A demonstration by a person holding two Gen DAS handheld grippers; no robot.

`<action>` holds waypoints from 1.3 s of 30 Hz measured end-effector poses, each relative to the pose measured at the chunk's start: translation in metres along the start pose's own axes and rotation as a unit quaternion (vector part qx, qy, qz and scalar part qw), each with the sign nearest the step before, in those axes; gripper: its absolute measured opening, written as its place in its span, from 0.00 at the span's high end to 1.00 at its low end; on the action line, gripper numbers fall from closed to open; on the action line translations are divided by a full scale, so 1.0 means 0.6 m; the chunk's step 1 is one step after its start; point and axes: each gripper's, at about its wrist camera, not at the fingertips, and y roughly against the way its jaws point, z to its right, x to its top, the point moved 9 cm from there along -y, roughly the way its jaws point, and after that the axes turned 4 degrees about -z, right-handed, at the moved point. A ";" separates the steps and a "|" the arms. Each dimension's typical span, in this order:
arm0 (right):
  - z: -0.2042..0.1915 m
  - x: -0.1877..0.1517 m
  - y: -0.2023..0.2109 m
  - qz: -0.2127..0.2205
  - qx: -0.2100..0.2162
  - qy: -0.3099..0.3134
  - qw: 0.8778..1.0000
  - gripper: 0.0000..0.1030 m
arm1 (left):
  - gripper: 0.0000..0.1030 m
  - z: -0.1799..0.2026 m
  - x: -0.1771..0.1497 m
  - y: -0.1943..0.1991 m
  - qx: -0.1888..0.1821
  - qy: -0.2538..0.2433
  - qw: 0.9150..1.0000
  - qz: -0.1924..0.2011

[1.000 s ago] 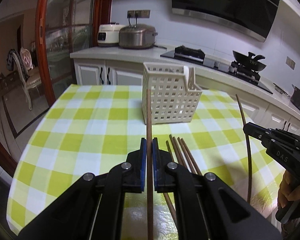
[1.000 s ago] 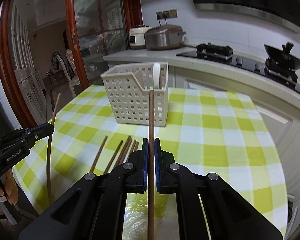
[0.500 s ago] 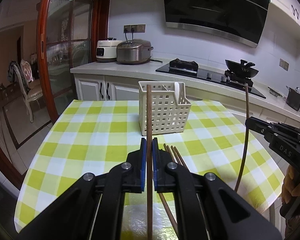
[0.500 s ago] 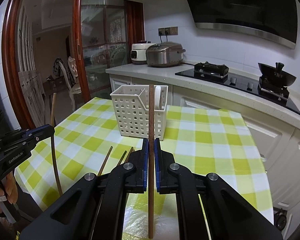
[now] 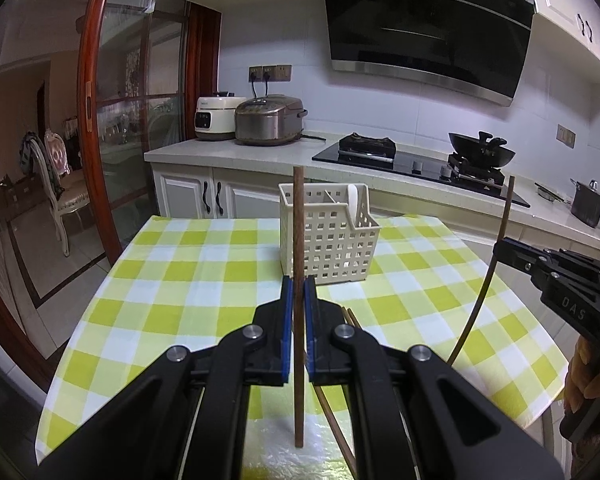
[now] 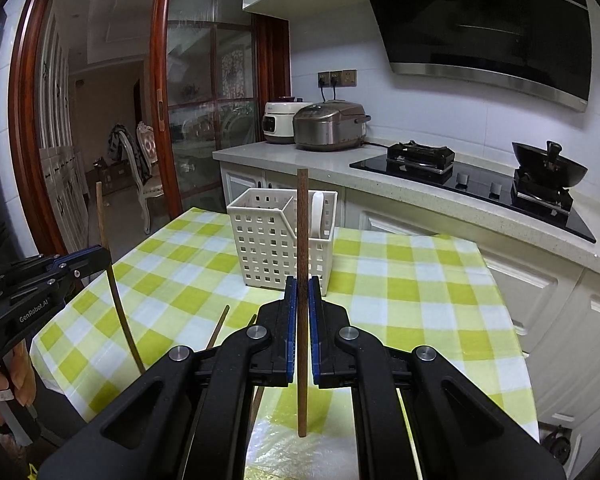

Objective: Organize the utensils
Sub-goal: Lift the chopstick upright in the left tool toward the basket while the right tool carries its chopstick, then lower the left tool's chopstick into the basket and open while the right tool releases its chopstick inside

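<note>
Chopsticks are the work items here: one is clamped upright in each hand-held tool, and several more lie loose on the checked tablecloth.

Left wrist view: the left gripper (image 5: 296, 300) is clenched on a brown chopstick (image 5: 298, 240), which stands vertical between the blue pads with its lower end clear of the table (image 5: 172, 276). The vertical hold probably serves a straight drop into the white slotted basket (image 5: 328, 236), which stands on the cloth beyond the fingertips. A divider splits the basket into compartments; a white utensil (image 5: 353, 200), likely a spoon, stands in the right-hand one, and the rest appears empty. Loose chopsticks (image 5: 350, 316) lie on the cloth near the tool. At the right edge, the right gripper (image 5: 504, 246) holds a second chopstick (image 5: 496, 256).

Right wrist view: the right gripper (image 6: 302, 300) is closed on its own chopstick (image 6: 301, 240), also vertical and raised off the cloth. The basket (image 6: 276, 236) sits directly ahead, with the white utensil (image 6: 317, 212) in the near-right compartment. The left gripper (image 6: 96, 256) appears at the left edge, gripping its chopstick (image 6: 108, 256) at a slight tilt. Spare chopsticks (image 6: 219, 326) rest on the cloth between the tools.
</note>
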 end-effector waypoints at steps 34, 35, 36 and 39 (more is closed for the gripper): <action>0.026 0.228 -0.110 0.057 -0.009 0.016 0.998 0.94 | 0.95 0.026 0.325 -0.046 -0.021 -0.034 0.996 0.082; 0.029 0.240 -0.115 0.060 -0.007 0.014 0.998 0.94 | 0.95 0.026 0.339 -0.052 -0.019 -0.033 0.996 0.086; 0.030 0.250 -0.119 0.064 -0.004 0.012 0.998 0.94 | 0.95 0.027 0.347 -0.056 -0.018 -0.033 0.995 0.088; 0.032 0.278 -0.133 0.075 0.002 0.007 0.997 0.94 | 0.95 0.026 0.375 -0.084 -0.014 -0.027 0.995 0.094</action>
